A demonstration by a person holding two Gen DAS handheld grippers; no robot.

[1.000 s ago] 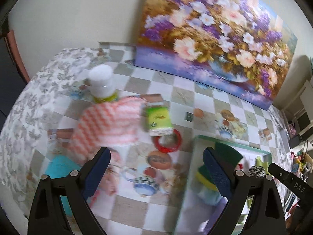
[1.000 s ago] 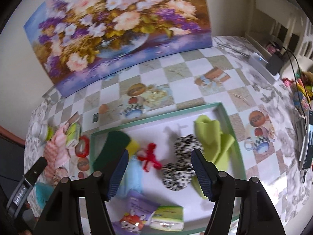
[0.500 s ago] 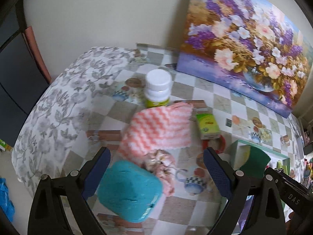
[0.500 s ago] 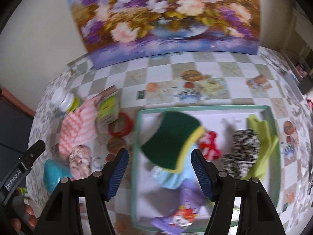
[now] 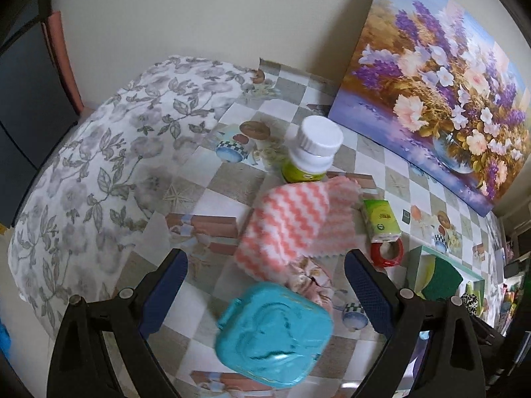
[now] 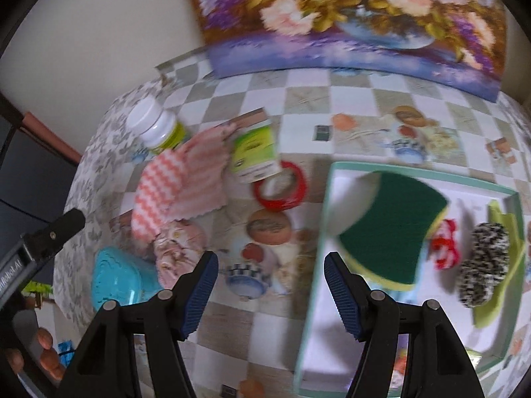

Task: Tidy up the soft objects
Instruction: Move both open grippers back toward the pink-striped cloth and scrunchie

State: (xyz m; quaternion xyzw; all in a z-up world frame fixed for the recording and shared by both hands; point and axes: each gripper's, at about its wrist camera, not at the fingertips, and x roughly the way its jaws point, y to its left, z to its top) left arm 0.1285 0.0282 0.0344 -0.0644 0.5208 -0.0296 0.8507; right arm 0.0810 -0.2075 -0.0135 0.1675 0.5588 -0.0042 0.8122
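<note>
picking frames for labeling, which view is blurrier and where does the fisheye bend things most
Right wrist view: motion-smeared, worst on the green sponge and tray rim; its own jaws stay sharp. Left wrist view: crisper, the pink zigzag cloth only slightly soft. Both bend straight lines toward the edges, such as the painting.

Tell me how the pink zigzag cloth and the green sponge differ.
The pink zigzag cloth lies on the checkered tablecloth, outside the tray; the green sponge is inside the tray. The cloth is thin, folded and wavy-striped in pink and white; the sponge is a thick slab, dark green on top with a yellow layer beneath. The cloth touches a white-capped bottle; the sponge lies beside a red bow. Both look soft, and neither is held.
</note>
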